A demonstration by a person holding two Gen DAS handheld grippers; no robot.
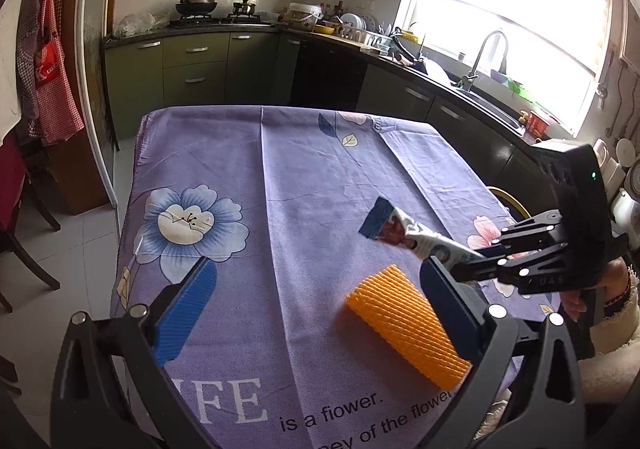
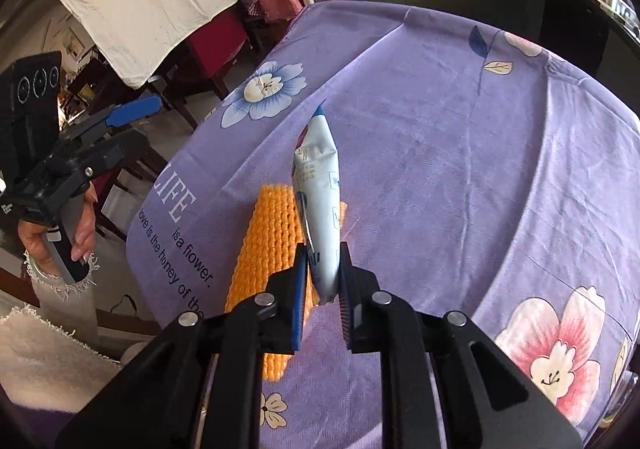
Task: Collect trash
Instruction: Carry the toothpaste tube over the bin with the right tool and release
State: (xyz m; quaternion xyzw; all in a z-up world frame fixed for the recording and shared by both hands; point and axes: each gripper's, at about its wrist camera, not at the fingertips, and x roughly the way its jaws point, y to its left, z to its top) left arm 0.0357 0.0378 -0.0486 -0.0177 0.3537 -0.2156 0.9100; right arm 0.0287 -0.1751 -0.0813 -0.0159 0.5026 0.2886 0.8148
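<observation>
A white and blue snack wrapper (image 2: 320,193) is pinched in my right gripper (image 2: 323,265) and held above the purple tablecloth; it also shows in the left wrist view (image 1: 404,233), with the right gripper (image 1: 472,259) at the right. An orange foam net sleeve (image 1: 408,323) lies on the cloth near the front right, just under the wrapper in the right wrist view (image 2: 268,249). My left gripper (image 1: 316,313) is open and empty, its right finger next to the sleeve; it shows at the left in the right wrist view (image 2: 132,111).
The table (image 1: 240,153) has a purple flowered cloth. Kitchen cabinets and a counter with a sink (image 1: 480,89) run behind and to the right. Dark chairs (image 1: 24,233) stand left of the table.
</observation>
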